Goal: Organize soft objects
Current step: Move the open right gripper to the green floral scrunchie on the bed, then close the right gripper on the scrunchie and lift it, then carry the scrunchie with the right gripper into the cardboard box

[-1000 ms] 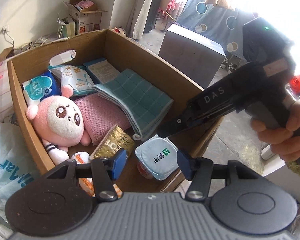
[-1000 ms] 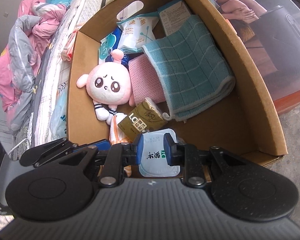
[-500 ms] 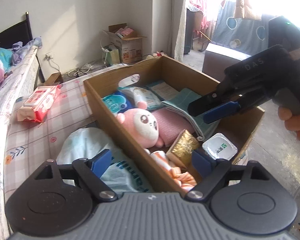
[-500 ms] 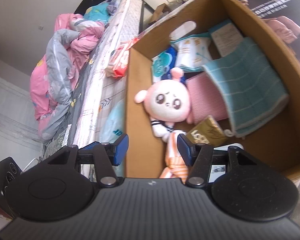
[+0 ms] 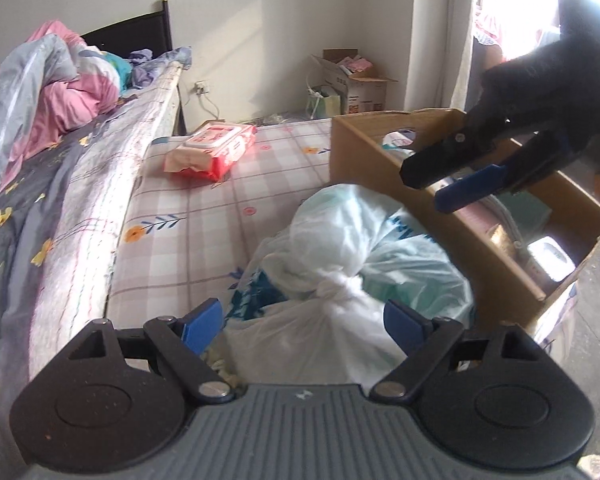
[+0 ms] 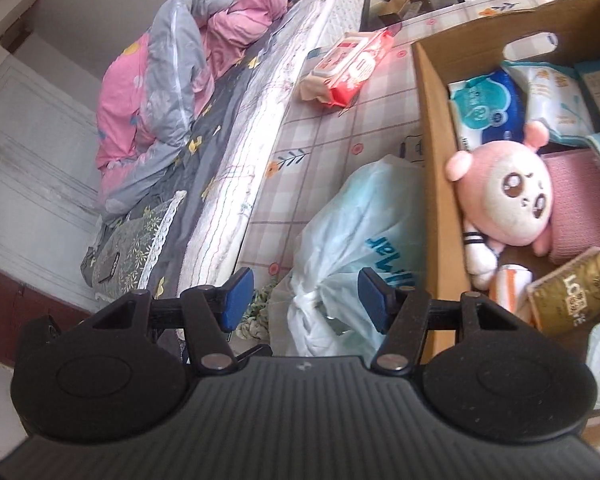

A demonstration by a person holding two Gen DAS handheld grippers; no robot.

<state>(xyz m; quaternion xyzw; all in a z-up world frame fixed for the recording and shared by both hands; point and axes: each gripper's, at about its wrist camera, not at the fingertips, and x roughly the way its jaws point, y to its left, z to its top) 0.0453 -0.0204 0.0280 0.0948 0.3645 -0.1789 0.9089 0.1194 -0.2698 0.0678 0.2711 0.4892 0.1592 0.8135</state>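
A knotted white plastic bag (image 5: 352, 256) with blue lettering lies on the checked mattress beside the cardboard box (image 5: 364, 152). It also shows in the right wrist view (image 6: 352, 240). My left gripper (image 5: 303, 320) is open and empty, just in front of the bag's knot. My right gripper (image 6: 306, 298) is open and empty above the bag, and shows in the left wrist view (image 5: 452, 184) over the box edge. The box (image 6: 436, 128) holds a pink plush doll (image 6: 508, 196), a pink cloth (image 6: 584, 208), tissue packs (image 6: 488, 108) and a gold packet (image 6: 572, 284).
A red wet-wipe pack (image 5: 212, 150) lies on the mattress further back; it also shows in the right wrist view (image 6: 348, 68). A rumpled pink and grey quilt (image 6: 180, 52) covers the bed to the left. A small open carton (image 5: 352, 80) stands by the far wall.
Both grippers have swung left, away from the inside of the box, towards the bag and mattress. The right gripper has opened from nearly shut to wide. The left gripper has opened wider.
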